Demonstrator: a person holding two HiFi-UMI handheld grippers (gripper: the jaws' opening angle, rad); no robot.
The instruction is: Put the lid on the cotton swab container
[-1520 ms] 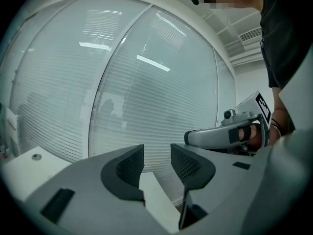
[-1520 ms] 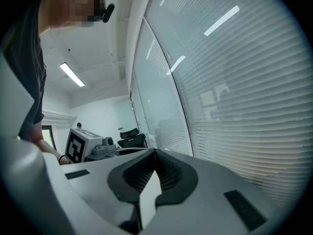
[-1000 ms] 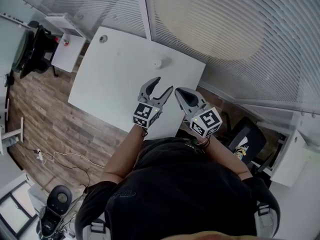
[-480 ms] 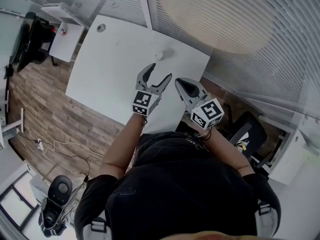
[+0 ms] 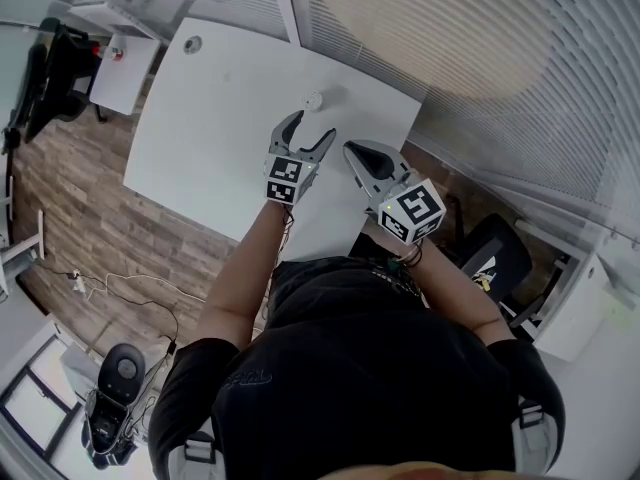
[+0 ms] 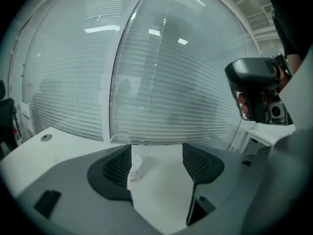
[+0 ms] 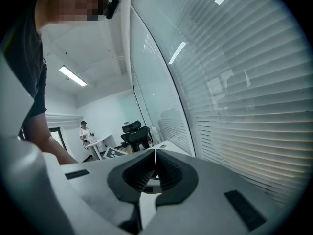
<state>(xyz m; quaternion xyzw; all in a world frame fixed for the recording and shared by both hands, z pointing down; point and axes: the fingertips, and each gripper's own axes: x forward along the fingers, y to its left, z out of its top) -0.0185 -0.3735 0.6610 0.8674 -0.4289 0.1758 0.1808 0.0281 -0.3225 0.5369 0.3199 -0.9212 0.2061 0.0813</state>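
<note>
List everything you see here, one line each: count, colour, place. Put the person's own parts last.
table: one, white, centre of head view
cotton swab container: one, white, on the table's far side
office chair: at least one, black, left of the table
floor: one, brown wood, left of the table
left gripper: one, grey, above table; jaws apart, just been opening, nothing between
right gripper: one, grey, beside the left; jaws shut, empty

Grey left gripper [image 5: 311,126], jaws just opening, nothing between them, hovers near the small round white container [image 5: 314,99] on the white table [image 5: 200,143].
</note>
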